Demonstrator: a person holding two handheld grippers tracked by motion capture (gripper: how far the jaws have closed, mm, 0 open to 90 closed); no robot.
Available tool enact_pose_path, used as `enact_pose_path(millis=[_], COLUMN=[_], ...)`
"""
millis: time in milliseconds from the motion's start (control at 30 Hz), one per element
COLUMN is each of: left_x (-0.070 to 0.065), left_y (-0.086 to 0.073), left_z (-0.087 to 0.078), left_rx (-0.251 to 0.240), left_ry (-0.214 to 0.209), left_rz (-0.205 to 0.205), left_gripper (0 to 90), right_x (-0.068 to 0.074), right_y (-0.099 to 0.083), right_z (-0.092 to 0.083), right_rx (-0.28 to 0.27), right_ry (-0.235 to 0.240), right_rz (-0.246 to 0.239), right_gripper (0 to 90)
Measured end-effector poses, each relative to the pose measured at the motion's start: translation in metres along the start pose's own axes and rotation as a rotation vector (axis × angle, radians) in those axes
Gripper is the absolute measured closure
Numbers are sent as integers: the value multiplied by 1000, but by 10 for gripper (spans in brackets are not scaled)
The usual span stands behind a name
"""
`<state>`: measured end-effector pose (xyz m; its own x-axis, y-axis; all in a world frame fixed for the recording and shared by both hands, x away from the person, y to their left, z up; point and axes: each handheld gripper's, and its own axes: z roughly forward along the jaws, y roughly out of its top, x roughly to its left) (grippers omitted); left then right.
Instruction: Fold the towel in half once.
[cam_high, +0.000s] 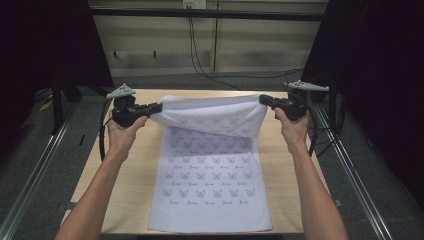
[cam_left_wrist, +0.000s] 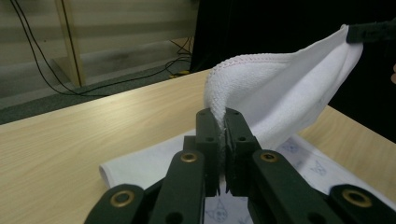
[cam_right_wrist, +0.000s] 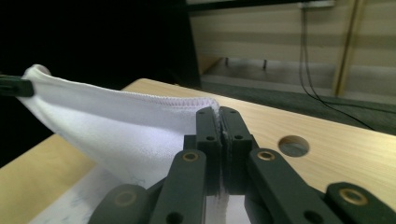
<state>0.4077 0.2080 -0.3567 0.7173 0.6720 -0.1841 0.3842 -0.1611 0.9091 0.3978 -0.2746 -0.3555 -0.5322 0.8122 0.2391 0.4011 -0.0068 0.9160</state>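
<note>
Two towel (cam_high: 210, 165) corners hidden inside clamped fingers (cam_left_wrist: 208, 135), far hem sagging

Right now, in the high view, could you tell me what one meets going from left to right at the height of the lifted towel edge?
Left tool → towel, its far edge lifted off the table → right tool.
</note>
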Motion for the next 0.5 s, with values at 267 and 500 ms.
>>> enact_pose_path(millis=[267,500], left_x=[-35,-47], left_y=[-5,-36], left_z=[-38,-56], left_rx=[32,64], left_ry=[-32,-63], left_rz=[50,58], left_gripper=[863,859], right_x=[25,42], right_y=[3,-19], right_z=[-45,-63], right_rx=[22,91], right_ry=[89,136], right_rz=[-78,-120], right_gripper=[873,873])
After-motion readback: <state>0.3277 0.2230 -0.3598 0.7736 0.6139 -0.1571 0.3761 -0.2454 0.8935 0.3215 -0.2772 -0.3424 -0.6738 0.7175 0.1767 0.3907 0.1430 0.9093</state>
